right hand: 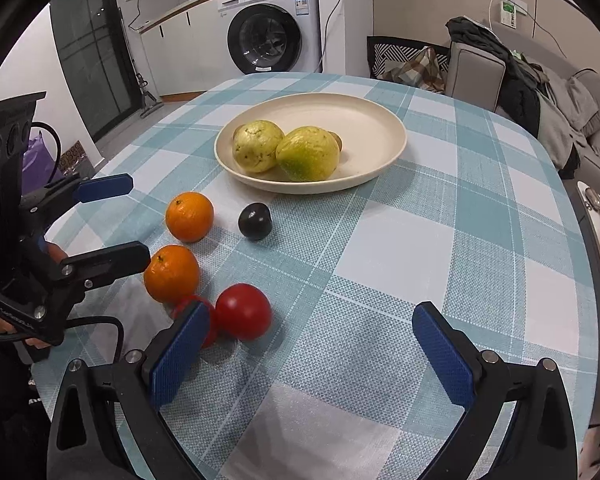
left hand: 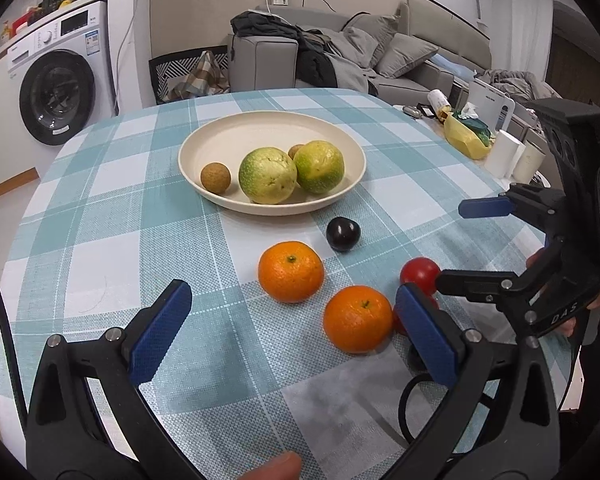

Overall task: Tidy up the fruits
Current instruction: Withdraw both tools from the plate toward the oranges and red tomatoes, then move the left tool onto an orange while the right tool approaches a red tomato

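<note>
- Left wrist view: 2 small brown fruits [left hand: 215, 177] show on the plate [left hand: 220, 136]; left gripper [left hand: 288, 336] released.
- Right wrist view: both tomatoes [right hand: 243, 311] show nearer than the plate [right hand: 380, 120]; right gripper [right hand: 312, 352] released.

Two oranges [left hand: 291, 271] [left hand: 358, 319], two tomatoes [right hand: 243, 311] [right hand: 210, 320], one dark plum [left hand: 343, 234], two green citrus [left hand: 267, 175] [left hand: 319, 166], two small brown fruits [left hand: 215, 177] [left hand: 295, 151] and one plate [left hand: 228, 136] are counted.

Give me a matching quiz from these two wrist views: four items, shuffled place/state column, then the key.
Items:
1. green citrus
2. dark plum
3. tomato
4. left gripper

Places/states:
A. on the cloth, right by the plate's near rim
B. open, holding nothing
C. in the plate
D. on the cloth, just ahead of the right gripper's left finger

Pairs: 1-C, 2-A, 3-D, 4-B
</note>
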`<state>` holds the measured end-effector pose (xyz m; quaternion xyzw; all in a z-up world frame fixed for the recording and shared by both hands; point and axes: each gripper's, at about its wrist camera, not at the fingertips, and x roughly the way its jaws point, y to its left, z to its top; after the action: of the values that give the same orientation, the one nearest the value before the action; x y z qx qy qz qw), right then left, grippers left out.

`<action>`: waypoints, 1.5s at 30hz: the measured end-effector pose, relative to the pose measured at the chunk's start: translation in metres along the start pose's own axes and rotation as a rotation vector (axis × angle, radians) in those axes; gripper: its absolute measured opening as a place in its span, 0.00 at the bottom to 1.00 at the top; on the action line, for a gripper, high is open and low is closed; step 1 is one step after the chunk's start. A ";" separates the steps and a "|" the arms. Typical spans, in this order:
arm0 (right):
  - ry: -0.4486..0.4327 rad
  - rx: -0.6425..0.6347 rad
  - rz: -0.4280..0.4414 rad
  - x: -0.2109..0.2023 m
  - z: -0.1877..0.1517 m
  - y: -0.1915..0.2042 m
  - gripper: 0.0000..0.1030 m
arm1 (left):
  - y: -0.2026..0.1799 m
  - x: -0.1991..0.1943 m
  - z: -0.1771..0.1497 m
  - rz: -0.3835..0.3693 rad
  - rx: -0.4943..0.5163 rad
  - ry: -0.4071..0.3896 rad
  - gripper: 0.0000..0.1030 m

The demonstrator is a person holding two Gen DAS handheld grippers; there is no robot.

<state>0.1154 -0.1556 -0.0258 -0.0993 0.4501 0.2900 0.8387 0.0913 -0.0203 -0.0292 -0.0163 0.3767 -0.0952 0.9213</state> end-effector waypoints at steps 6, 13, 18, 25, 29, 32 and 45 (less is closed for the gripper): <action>0.008 0.002 -0.020 0.001 -0.001 -0.003 1.00 | -0.005 0.005 -0.003 -0.019 0.025 0.027 0.99; 0.014 0.002 -0.012 0.004 -0.001 -0.002 1.00 | -0.010 0.011 -0.005 -0.038 0.050 0.068 0.96; 0.025 -0.010 -0.012 0.006 -0.002 0.001 1.00 | -0.012 0.012 -0.006 -0.054 0.066 0.085 0.93; 0.024 -0.008 -0.013 0.008 -0.002 0.003 1.00 | -0.016 0.013 -0.009 -0.092 0.082 0.112 0.82; 0.016 -0.004 -0.020 0.008 -0.001 0.003 1.00 | -0.020 0.014 -0.011 -0.109 0.104 0.122 0.77; 0.013 0.003 -0.023 0.009 0.000 0.002 1.00 | -0.023 0.015 -0.013 -0.115 0.114 0.127 0.76; -0.009 0.065 -0.029 0.007 0.002 -0.009 1.00 | -0.031 0.019 -0.016 -0.147 0.124 0.128 0.51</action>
<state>0.1253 -0.1596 -0.0306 -0.0773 0.4539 0.2638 0.8476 0.0880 -0.0534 -0.0502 0.0193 0.4257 -0.1866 0.8852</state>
